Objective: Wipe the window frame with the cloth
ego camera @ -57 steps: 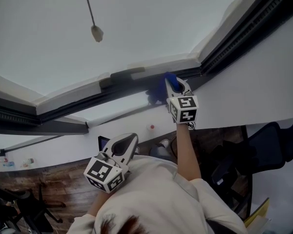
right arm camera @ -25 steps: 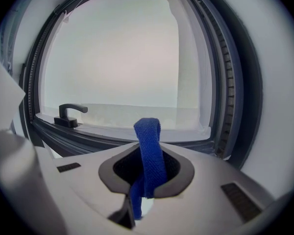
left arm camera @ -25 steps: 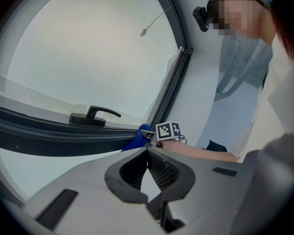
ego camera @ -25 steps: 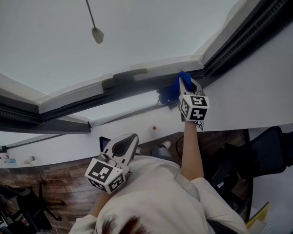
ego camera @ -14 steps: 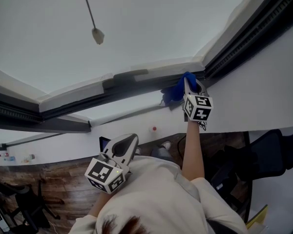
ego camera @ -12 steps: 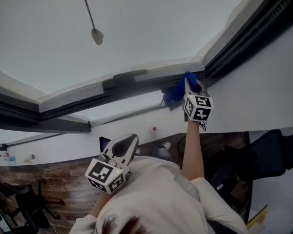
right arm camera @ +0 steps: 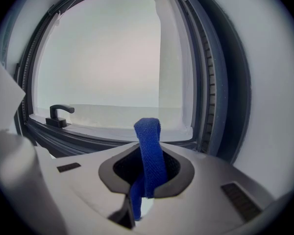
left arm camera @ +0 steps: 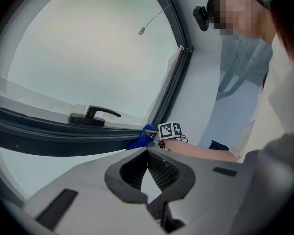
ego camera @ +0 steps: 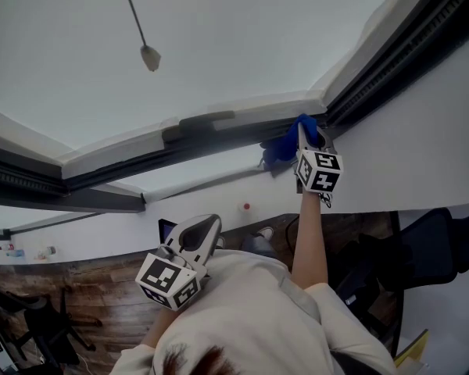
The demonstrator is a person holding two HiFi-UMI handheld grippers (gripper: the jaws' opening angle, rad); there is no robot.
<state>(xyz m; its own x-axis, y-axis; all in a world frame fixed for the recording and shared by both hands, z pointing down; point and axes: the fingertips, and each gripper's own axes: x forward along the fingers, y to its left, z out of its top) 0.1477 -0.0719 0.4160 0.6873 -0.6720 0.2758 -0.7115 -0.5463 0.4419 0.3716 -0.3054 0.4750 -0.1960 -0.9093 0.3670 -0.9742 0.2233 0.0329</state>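
Now right gripper (ego camera: pixel 306 133) is clenched on the blue woven cloth (ego camera: pixel 281 148), held against the dark metal window frame (ego camera: pixel 227 134) near its corner; left gripper (ego camera: pixel 209 221) is closed, empty, near the person's chest.

1. The window frame (ego camera: pixel 133 161) is the carrier here; its dark lower rail bears a black handle (right arm camera: pixel 59 115); a blue cloth (ego camera: pixel 284 144) lies against the rail at the right corner.
2. The wooden floor (ego camera: pixel 86 287) lies below; a dark office chair (ego camera: pixel 430 244) stands on it at the right.
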